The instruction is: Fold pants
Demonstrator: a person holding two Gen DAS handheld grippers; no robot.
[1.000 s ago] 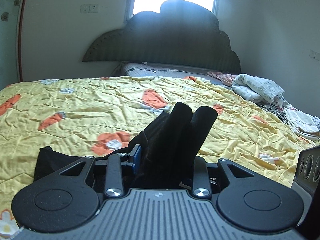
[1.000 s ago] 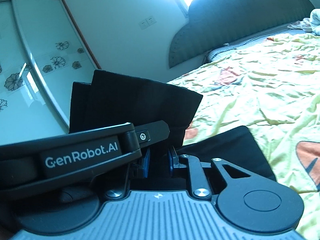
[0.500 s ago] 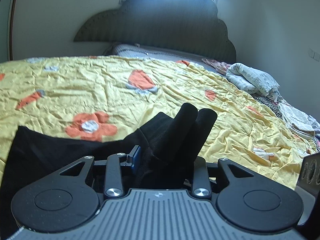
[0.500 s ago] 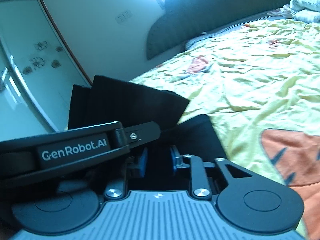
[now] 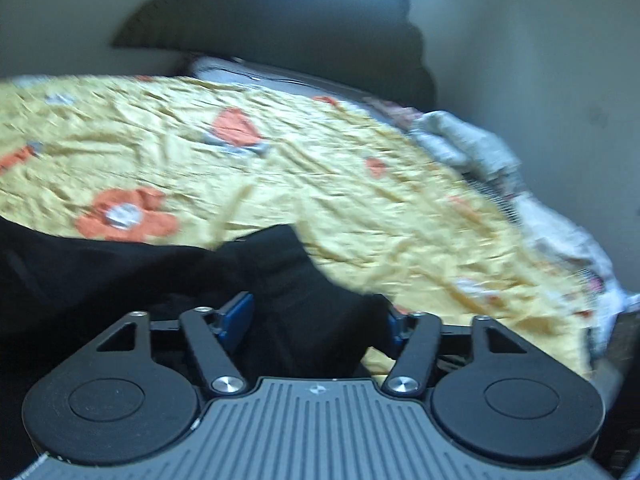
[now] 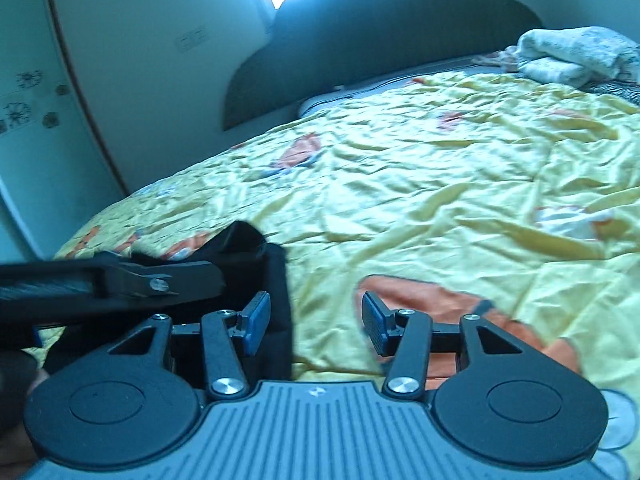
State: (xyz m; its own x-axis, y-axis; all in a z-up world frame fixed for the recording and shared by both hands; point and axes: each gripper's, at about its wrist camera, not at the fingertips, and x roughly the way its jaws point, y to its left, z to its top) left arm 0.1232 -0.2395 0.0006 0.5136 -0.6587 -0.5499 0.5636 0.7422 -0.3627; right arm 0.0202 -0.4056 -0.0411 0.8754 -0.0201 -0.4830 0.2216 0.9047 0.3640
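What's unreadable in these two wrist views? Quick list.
- Black pants, left wrist view: motion blur erases the fold lines, and the left tool body covers their near edge.
- Pants, right wrist view: the other tool's arm hides most of them, so how neat the fold is can't be judged.
- Clothes pile: too small and cut off by the frame edge to identify.

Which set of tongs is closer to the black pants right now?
Left. The left tongs have just opened, black fabric pants between them; the right tongs have opened beside the pants' edge over the yellow bedspread.
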